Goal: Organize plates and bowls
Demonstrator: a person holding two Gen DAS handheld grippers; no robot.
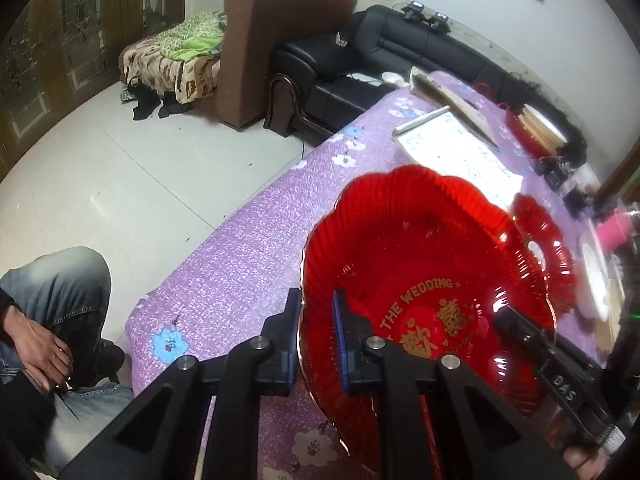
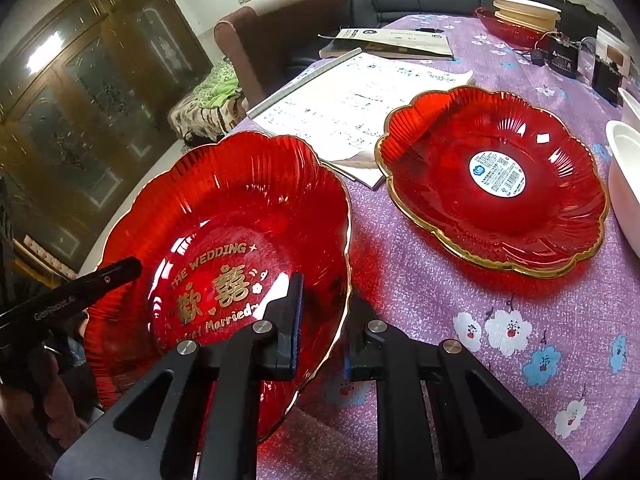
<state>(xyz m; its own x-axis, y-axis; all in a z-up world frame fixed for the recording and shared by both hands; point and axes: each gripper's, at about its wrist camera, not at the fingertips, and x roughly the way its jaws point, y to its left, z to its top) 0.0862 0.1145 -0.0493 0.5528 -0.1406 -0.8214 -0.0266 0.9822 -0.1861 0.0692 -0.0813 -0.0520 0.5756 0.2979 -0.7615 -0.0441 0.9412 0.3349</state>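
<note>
A red scalloped glass plate with gold "THE WEDDING" lettering [image 1: 424,280] [image 2: 224,248] is held tilted above the purple tablecloth. My left gripper [image 1: 318,312] is shut on its near-left rim. My right gripper [image 2: 324,320] is shut on its opposite rim, and its black finger shows in the left wrist view [image 1: 556,372]. A second red plate with a white sticker [image 2: 496,184] [image 1: 544,248] lies flat on the table beyond. A white bowl [image 2: 626,184] sits at the right edge.
An open white notebook [image 2: 352,108] and a book [image 2: 392,44] lie behind the plates. Stacked plates on a red dish [image 2: 520,16] and a black box [image 2: 564,56] stand at the far end. A person's knee and hand [image 1: 44,332] are left of the table.
</note>
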